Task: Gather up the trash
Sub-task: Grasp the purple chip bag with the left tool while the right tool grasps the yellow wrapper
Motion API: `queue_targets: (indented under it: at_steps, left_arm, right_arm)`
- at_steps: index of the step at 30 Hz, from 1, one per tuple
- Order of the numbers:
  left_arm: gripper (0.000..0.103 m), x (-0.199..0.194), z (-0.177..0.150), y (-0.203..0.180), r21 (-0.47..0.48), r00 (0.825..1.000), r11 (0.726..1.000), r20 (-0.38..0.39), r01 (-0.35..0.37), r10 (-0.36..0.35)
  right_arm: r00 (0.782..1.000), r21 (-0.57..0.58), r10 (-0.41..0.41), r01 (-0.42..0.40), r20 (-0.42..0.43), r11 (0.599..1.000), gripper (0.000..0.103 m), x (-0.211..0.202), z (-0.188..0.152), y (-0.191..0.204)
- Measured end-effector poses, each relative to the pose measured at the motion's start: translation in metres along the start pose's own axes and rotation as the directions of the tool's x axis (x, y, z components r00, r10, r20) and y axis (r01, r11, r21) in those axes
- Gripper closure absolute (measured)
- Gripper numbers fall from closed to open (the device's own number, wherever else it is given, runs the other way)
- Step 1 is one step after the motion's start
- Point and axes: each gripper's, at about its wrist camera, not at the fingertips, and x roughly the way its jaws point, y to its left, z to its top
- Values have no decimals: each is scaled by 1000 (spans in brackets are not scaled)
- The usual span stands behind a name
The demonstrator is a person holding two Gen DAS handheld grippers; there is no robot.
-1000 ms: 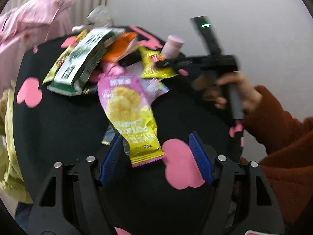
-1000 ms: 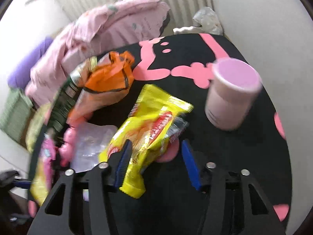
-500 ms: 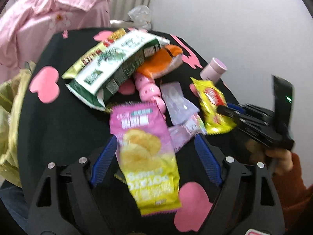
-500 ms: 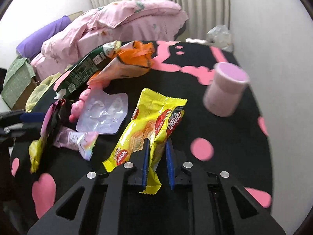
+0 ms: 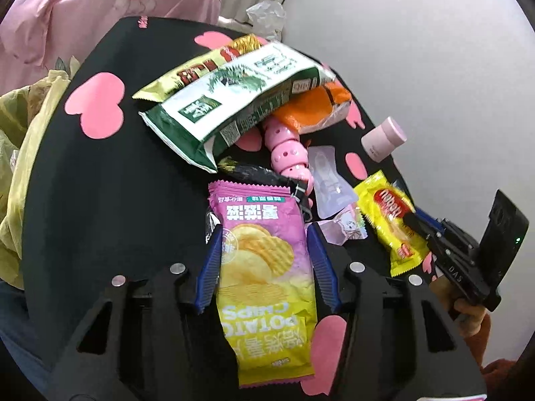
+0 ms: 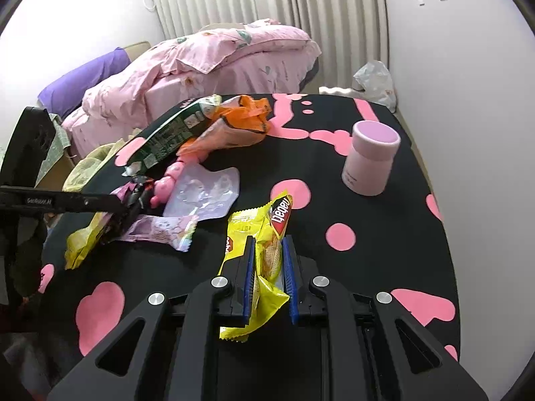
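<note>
Wrappers litter the black table with its pink blotches. From the left wrist view, the left hand-held gripper has its blue fingers spread either side of a pink-and-yellow potato chips bag, which lies flat between them; whether the pads touch the bag's edges I cannot tell. Past it sit a green-and-white snack bag, an orange wrapper tucked partly under it, a string of pink beads and a clear plastic blister. A pink cup stands upright near the table's far right edge. Off to the right, the right hand-held gripper reaches in with a yellow wafer wrapper in its grip.

From the right wrist view, the right hand-held gripper is pressed together on that yellow wafer wrapper, pinching it crumpled and on edge, its far end standing up above the table. The pink cup stands well apart, ahead and right. To the left, the left hand-held gripper lies low over the potato chips bag, beside a small pastel wrapper. A bed with a pink quilt fills the background.
</note>
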Motion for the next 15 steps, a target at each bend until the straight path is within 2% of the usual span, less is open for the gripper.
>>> queue_targets:
  at_steps: [2,3,4,5,7,11,15]
  left_arm:
    - [56,-8,-1,-1,12,1000,1000,27,-10,10]
    - [56,-11,-1,-2,20,999,1000,38,-16,15]
    - [56,-15,-2,-4,33,998,999,53,-26,24]
    - [56,-19,-3,-6,47,997,998,66,-37,34]
    - [56,-25,-4,-10,73,994,995,95,-63,56]
    - [56,-30,-7,-15,93,990,992,122,-85,73]
    - [56,-29,-11,-21,115,988,988,131,-99,84]
  right_arm:
    - [1000,1,20,-20,12,1000,83,-2,-1,0]
    - [999,0,29,-29,20,1000,65,-3,-3,0]
    - [999,-8,46,-46,28,999,39,-5,-5,0]
    - [998,-15,56,-56,21,998,34,-6,-7,1]
    - [998,-34,58,-58,-23,998,34,-6,-10,5]
    - [996,-82,-29,22,-88,996,34,-1,-21,15]
    - [995,-77,-43,36,-95,996,49,3,-29,14]
